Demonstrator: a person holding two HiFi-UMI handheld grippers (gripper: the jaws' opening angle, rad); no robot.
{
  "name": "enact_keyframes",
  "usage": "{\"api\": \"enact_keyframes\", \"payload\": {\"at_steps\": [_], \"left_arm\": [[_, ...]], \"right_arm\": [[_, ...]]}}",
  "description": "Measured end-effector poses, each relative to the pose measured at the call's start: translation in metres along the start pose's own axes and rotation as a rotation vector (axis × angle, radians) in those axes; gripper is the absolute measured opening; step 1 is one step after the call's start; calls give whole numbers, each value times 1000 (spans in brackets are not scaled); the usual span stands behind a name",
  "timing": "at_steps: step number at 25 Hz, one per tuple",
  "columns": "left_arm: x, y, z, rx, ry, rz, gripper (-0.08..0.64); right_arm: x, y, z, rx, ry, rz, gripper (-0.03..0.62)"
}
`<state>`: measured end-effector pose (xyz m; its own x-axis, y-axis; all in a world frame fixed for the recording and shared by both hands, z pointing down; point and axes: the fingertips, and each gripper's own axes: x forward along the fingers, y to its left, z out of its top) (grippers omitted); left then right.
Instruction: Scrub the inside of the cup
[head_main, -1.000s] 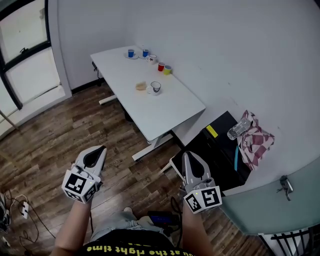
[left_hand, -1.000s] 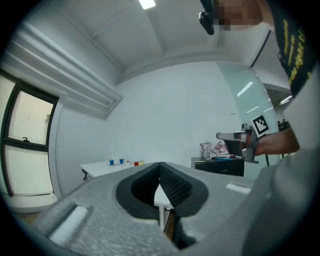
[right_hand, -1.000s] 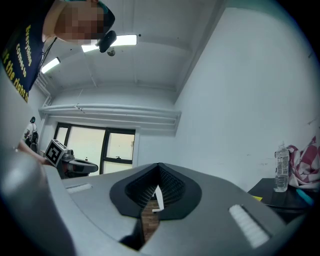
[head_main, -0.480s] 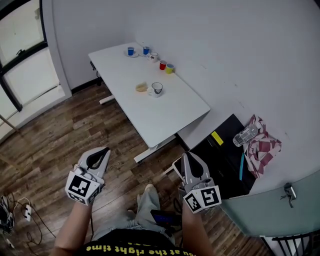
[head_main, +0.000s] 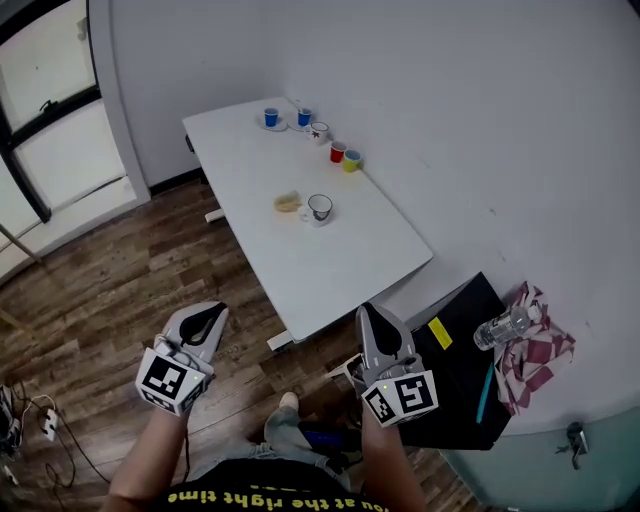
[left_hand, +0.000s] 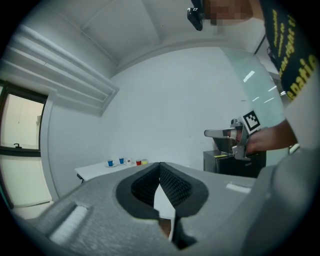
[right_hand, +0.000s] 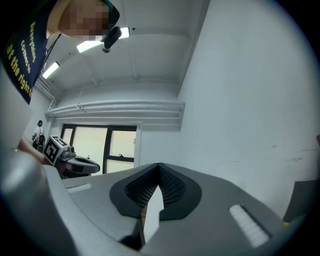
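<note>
Showing cup (head_main: 319, 207) on table (head_main: 330, 260) overhead, right tool (right_hand: 159, 170) closed, facing window (right_hand: 120, 145)

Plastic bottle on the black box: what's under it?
A red-and-white checked cloth under one end, the black box under the other. Whatever the cloth covers is hidden.

White cup (head_main: 319, 208) stands upright on the white table (head_main: 305, 262) — yellowish sponge (head_main: 288, 203) just beside it.
</note>
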<state>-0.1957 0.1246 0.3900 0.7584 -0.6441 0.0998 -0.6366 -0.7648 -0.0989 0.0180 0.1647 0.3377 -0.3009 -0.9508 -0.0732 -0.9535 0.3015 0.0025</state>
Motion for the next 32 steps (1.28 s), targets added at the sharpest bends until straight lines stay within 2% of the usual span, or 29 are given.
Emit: {"api": "enact_keyframes", "payload": {"at_steps": [9,17,32], "left_arm": [[78,28,7,-31,-2,86,2],[120,41,4,-35,7,135,2],[160,66,0,-54,28,168,2]], "right_arm": [[68,-69,-5,33,16,81,5],[99,-109,-12,36,18,121,5],[128,-133,-25,51,52,139,5]]}}
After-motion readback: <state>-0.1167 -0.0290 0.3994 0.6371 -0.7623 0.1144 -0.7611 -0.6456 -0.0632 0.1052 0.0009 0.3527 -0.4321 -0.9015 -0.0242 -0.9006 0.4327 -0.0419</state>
